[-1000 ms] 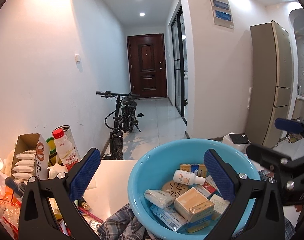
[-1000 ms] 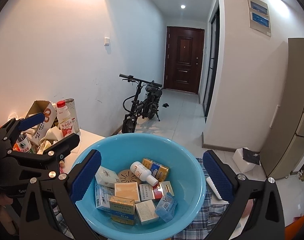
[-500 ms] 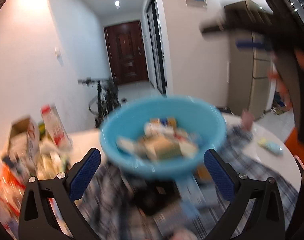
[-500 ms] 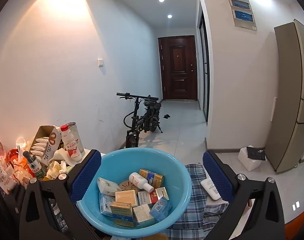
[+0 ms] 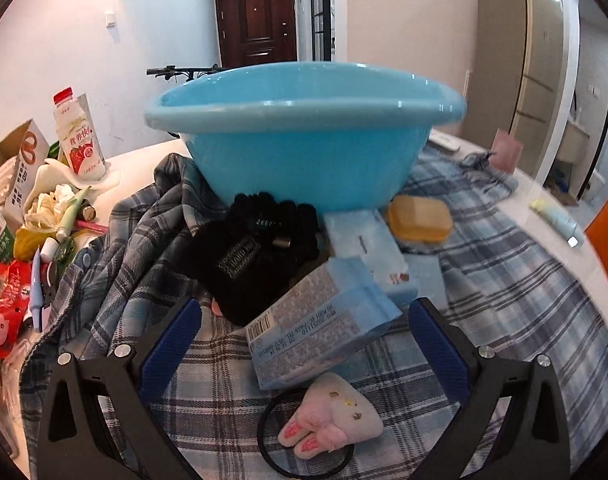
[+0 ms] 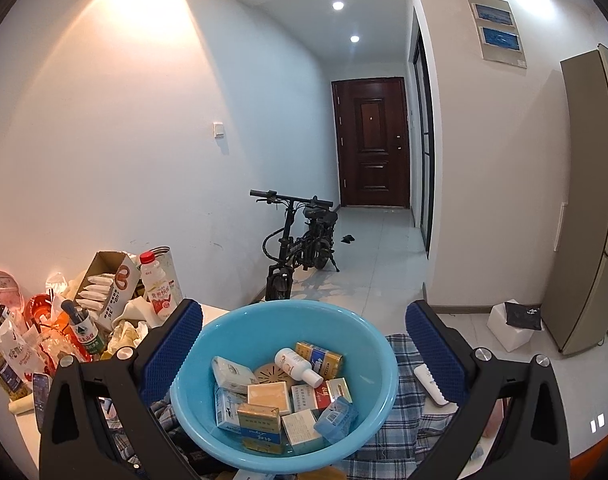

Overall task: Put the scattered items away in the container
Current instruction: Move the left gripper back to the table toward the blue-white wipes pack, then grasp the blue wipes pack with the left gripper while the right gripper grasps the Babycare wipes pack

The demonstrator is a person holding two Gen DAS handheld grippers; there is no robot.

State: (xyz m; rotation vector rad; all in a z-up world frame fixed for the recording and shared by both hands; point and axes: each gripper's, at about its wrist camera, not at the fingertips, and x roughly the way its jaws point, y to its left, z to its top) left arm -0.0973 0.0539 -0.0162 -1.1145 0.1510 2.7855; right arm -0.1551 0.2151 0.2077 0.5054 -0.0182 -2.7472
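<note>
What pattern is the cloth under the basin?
Blue-grey plaid cloth, clearest in the left wrist view.

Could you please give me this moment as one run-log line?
left hand-held gripper: open, low over blue box | right hand-held gripper: open, above basin | basin: part-filled

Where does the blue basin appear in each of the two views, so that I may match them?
Left wrist: the basin stands upper centre, seen from the side, beyond the left gripper.
Right wrist: the basin lies bottom centre, seen from above, between the right gripper's fingers.
Shared landmark: strawberry milk bottle.
</note>
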